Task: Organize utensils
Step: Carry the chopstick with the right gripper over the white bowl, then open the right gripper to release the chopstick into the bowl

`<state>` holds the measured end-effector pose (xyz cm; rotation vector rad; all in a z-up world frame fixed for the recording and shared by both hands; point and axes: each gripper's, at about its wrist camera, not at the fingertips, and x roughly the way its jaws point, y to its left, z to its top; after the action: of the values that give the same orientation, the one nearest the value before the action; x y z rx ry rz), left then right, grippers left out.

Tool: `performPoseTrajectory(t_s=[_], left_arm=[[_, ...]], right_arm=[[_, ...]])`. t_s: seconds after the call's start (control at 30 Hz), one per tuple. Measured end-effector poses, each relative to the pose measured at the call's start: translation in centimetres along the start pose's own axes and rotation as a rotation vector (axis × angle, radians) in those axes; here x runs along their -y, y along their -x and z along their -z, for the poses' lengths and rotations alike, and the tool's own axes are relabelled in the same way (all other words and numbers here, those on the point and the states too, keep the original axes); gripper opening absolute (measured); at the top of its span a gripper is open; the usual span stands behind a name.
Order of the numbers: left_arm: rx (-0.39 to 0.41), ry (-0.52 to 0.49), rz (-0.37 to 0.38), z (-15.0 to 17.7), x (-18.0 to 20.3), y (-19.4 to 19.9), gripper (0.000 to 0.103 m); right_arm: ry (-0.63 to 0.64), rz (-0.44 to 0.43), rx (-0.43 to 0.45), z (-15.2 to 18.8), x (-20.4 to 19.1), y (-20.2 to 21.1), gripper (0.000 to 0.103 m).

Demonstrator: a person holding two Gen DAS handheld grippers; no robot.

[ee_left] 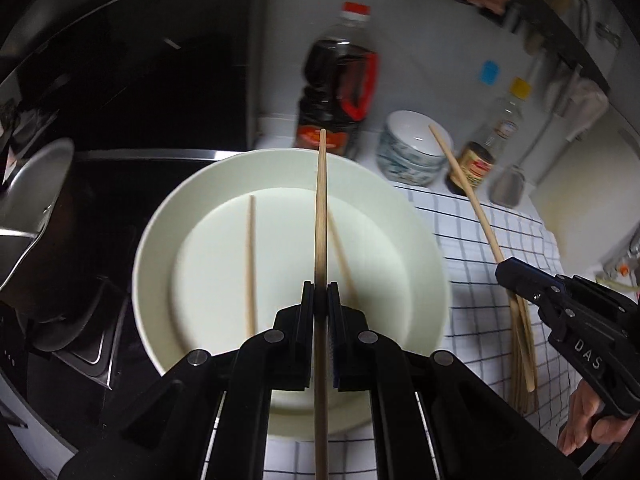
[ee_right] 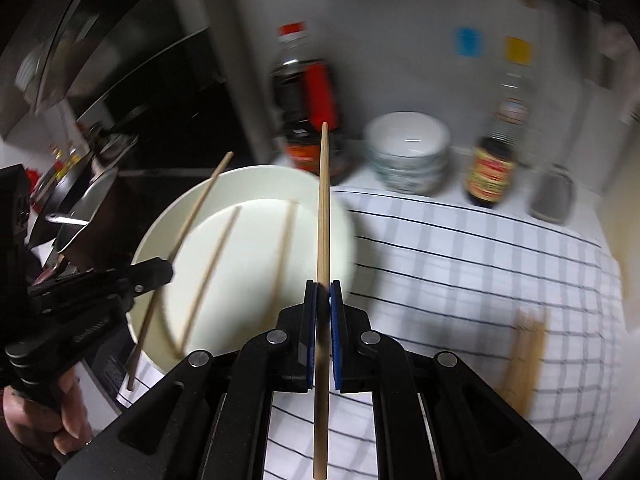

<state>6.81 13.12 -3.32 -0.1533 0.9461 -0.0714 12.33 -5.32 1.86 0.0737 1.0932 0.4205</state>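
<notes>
The left gripper (ee_left: 320, 300) had its jaws shut tight on one wooden chopstick (ee_left: 321, 216), held up over the white plate (ee_left: 160, 240). The right gripper (ee_right: 323, 300) was pinching a second chopstick (ee_right: 323, 208) the same way, above the checked cloth (ee_right: 460, 264) beside the plate's edge. Each stick was held near its middle, so it might tip or slip out if a hand moved fast. The pictures were blurry, so the hands did seem to be moving. The two sticks could also bump each other, since the grippers were near.

The plate had two more loose chopsticks (ee_left: 251, 264) lying in it. A bundle of chopsticks (ee_left: 522, 344) lay on the cloth to the right, likely the place to put them all. A dropped stick could roll and mess up that pile.

Farther back stood a stack of bowls (ee_right: 408, 160); the top one looked empty. Two sauce bottles (ee_right: 304, 120) stood by the wall.
</notes>
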Motion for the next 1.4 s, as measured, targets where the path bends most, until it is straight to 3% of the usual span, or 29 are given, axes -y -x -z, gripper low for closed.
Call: performPoseTrajectory(t_s=[0.37,0.7,1.1,1.2,1.27,1.4], left_arm=[[-0.053,0.068,-0.013,-0.7,-5.5,-4.3,0.007],[-0.119,0.067,0.009,-0.5,-6.6,-7.9,0.007],[-0.167,0.060,-0.007,-0.1,-6.9,-9.9,0.008],[-0.156,0.059,-0.020,-0.1,-7.0,-9.5,0.023],[-0.137,0.061,-0.032,-0.2,-7.1,-8.9,0.043],[-0.109,0.062,-0.039,-0.6,-7.1,-7.6,0.054]], right_arm=[[0.013,-0.054,-0.143,-2.8,-5.9,-8.2,0.006],[-0.066,-0.019,-0.264,-2.3,-5.7,-13.3,0.006],[-0.080,0.025,-0.291,-1.7,-4.9,-14.8,0.006],[-0.082,0.036,-0.279,-1.7,-4.8,-14.5,0.007],[-0.075,0.045,-0.265,-1.7,-4.8,-13.9,0.008],[-0.062,0.064,-0.240,-1.6,-4.9,-12.6,0.011]])
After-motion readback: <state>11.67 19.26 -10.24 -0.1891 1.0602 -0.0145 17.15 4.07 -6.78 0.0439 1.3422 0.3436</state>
